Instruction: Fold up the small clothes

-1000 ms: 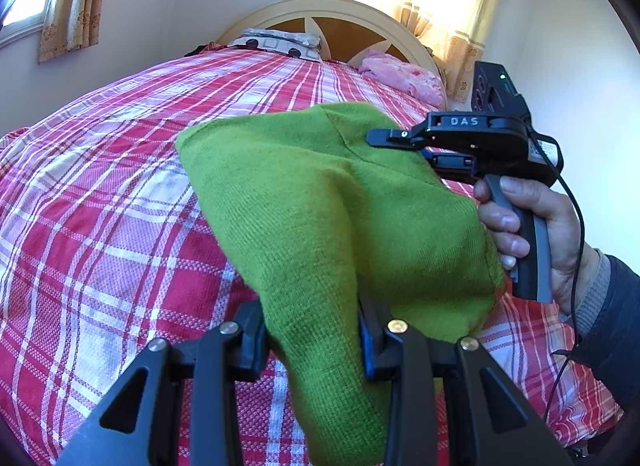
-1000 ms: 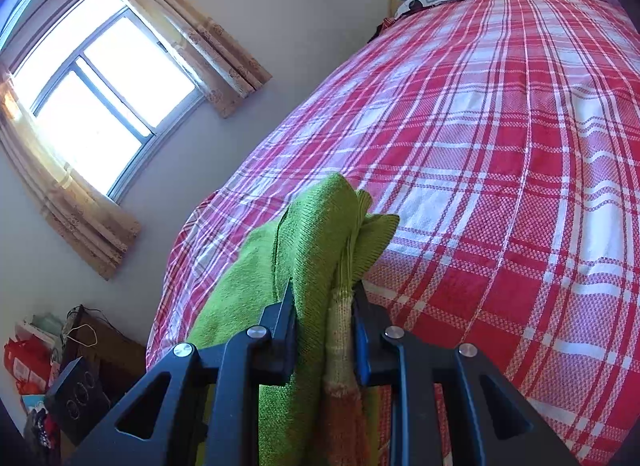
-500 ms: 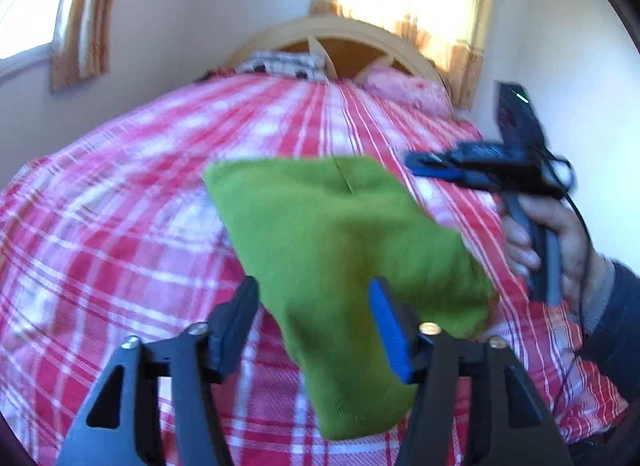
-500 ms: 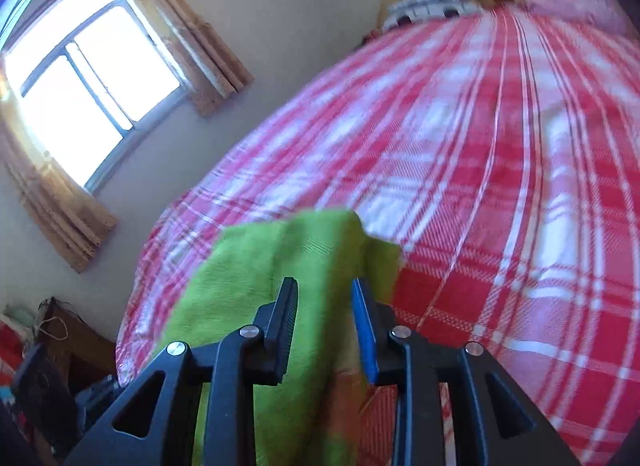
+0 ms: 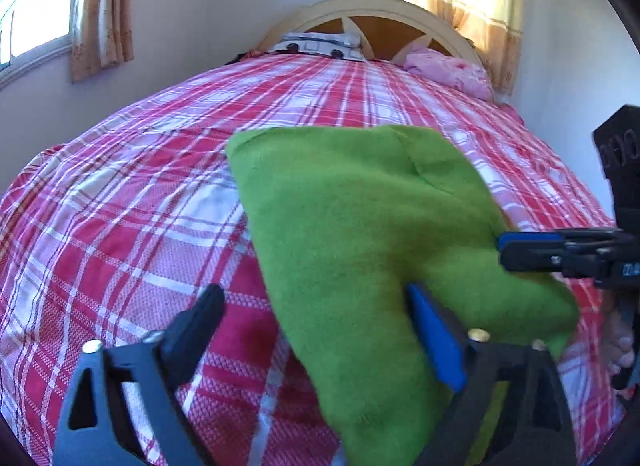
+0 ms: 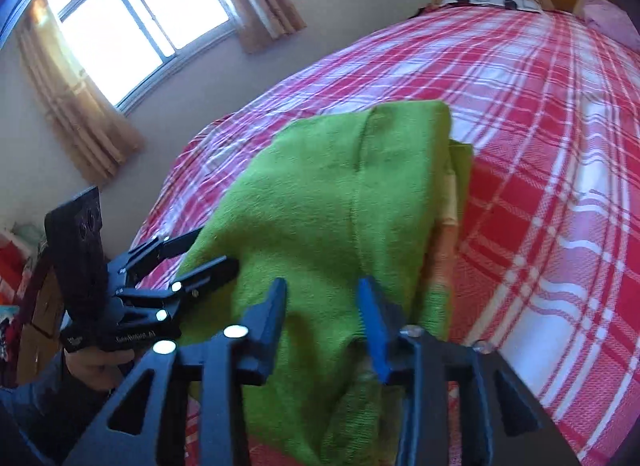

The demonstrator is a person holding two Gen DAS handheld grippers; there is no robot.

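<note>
A folded green knit garment (image 5: 360,225) lies flat on the red plaid bedspread (image 5: 120,225). My left gripper (image 5: 312,302) hovers at the garment's near edge. Its jaws are still opening and stand wide, with cloth below them but nothing pinched. In the right wrist view the garment (image 6: 320,193) shows a pale orange layer along its right edge. My right gripper (image 6: 322,294) is over its near end, jaws opening and pads off the cloth. Each gripper shows in the other's view: the right gripper (image 5: 512,252) at the garment's right side, the left gripper (image 6: 212,252) at its left.
A patterned pillow (image 5: 320,43) and a pink pillow (image 5: 448,69) lie by the wooden headboard (image 5: 372,21). Curtained windows (image 6: 132,21) stand on the wall left of the bed. A person's hand (image 6: 96,366) holds the left gripper. Bare bedspread stretches beyond the garment.
Both grippers have let go of the green garment, which now lies flat on the bed. The left jaws spread wide apart, and the right jaws parted slightly as that gripper drew back.
</note>
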